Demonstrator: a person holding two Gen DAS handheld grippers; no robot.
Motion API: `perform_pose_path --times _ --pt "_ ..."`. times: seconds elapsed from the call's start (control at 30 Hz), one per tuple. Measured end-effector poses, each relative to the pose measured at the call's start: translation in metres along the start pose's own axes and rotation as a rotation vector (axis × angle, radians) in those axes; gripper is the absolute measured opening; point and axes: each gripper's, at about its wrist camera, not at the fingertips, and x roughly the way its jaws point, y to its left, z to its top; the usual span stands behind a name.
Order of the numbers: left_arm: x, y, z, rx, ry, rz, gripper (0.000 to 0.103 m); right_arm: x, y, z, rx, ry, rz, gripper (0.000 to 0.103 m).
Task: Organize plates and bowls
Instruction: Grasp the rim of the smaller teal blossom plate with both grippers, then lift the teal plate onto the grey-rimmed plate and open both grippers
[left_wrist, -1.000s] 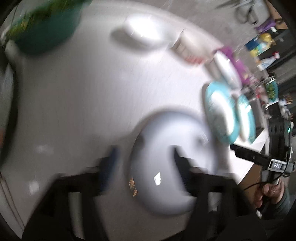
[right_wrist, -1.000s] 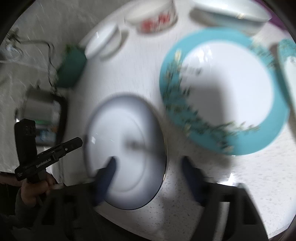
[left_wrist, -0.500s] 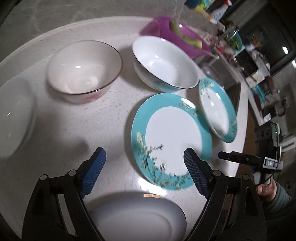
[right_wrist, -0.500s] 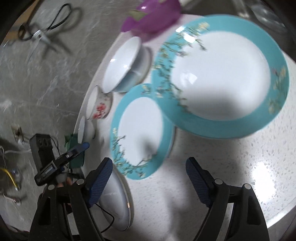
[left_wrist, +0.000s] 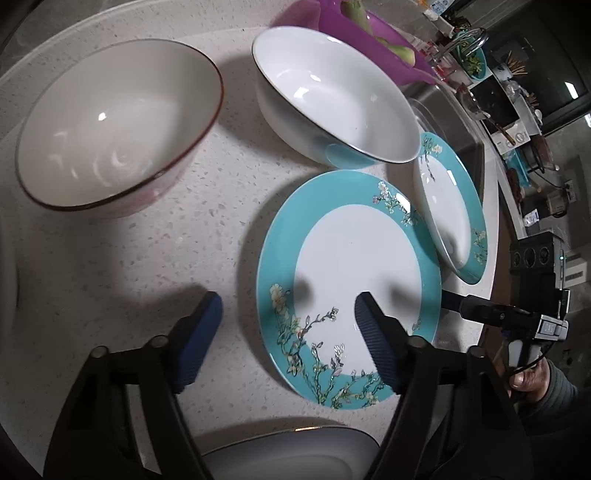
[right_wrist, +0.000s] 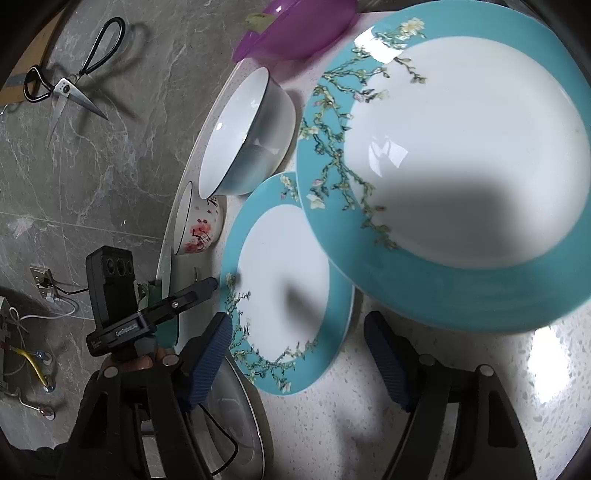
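Mostly glossy round plates (left_wrist: 351, 280), speckled counter (left_wrist: 147, 240).

Ahead of the left gripper's (left_wrist: 288, 328) ribbed blue rubbery pads (left_wrist: 376, 350) lies a large plate (left_wrist: 354, 266) of glazed ceramic, glossy white with a smooth turquoise rim. Beyond it, two bowls, one blue-sided (left_wrist: 332, 96) and one with a dark rim (left_wrist: 114, 136), show the same shiny glaze. The countertop (left_wrist: 140, 251) beneath is speckled pale stone, polished. A purple basin (left_wrist: 354, 33) farther off looks like translucent plastic. Left of the right gripper (right_wrist: 295, 354), scissors (right_wrist: 70, 77) with bright metal blades and black handles rest on grey marbled floor (right_wrist: 92, 166).
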Motion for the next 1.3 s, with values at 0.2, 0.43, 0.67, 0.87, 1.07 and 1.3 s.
perform_pose_path --times 0.2,0.43,0.67,0.87,1.07,1.3 --pt "0.01 -0.004 0.001 0.028 0.01 0.054 0.029 0.006 0.002 0.003 -0.013 0.011 -0.017 0.061" --pt "0.005 0.001 -0.005 0.041 0.009 0.131 0.018 0.008 -0.006 0.005 -0.017 0.037 -0.121 0.013" --pt "0.002 0.001 -0.011 0.029 0.004 0.136 0.018 0.01 0.001 0.004 -0.046 0.039 -0.148 0.013" --pt "-0.013 0.0 -0.013 0.005 -0.028 0.133 0.018 0.006 0.009 0.007 -0.051 0.035 -0.132 0.013" --pt "-0.037 -0.005 -0.026 -0.009 -0.066 0.134 0.018 -0.001 0.024 0.006 -0.079 0.038 -0.116 0.013" --pt "-0.077 -0.003 -0.076 -0.089 -0.123 0.134 0.018 -0.001 0.051 -0.001 -0.147 0.076 -0.09 0.013"
